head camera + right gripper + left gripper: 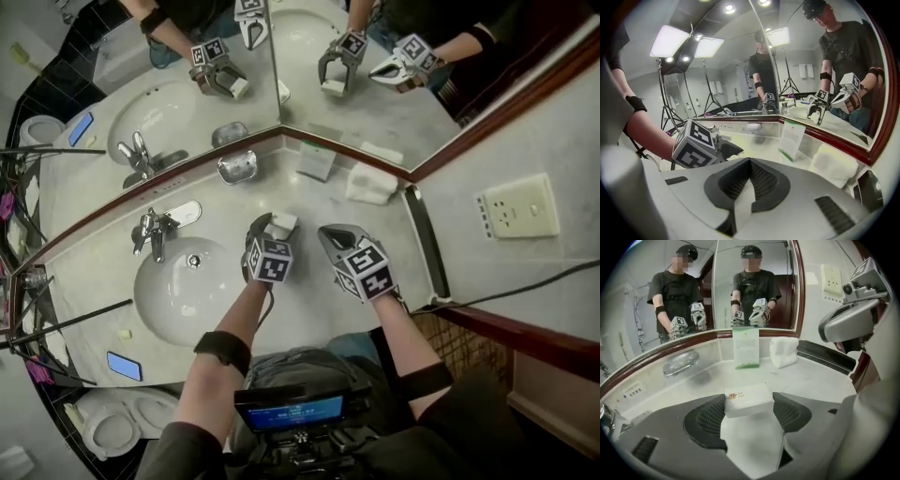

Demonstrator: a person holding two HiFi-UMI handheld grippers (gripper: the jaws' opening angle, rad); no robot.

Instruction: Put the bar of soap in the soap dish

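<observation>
The bar of soap [749,399] is a small white box with a little printed logo, and my left gripper [749,405] is shut on it, both pads against its sides. In the head view this gripper [275,228] holds the soap [284,223] over the counter just right of the basin. The soap dish [237,167], clear and oval, stands empty at the foot of the mirror, beyond and left of the soap; it shows as well in the left gripper view [680,363]. My right gripper [336,239] hovers beside the left one, shut with nothing in it [749,164].
A round sink [150,309] with a chrome faucet [153,232] fills the counter's left. A standing card [317,161] and a folded white towel [371,183] sit in the mirror corner. A blue phone [124,366] lies at the counter's near edge. Mirrors line the back.
</observation>
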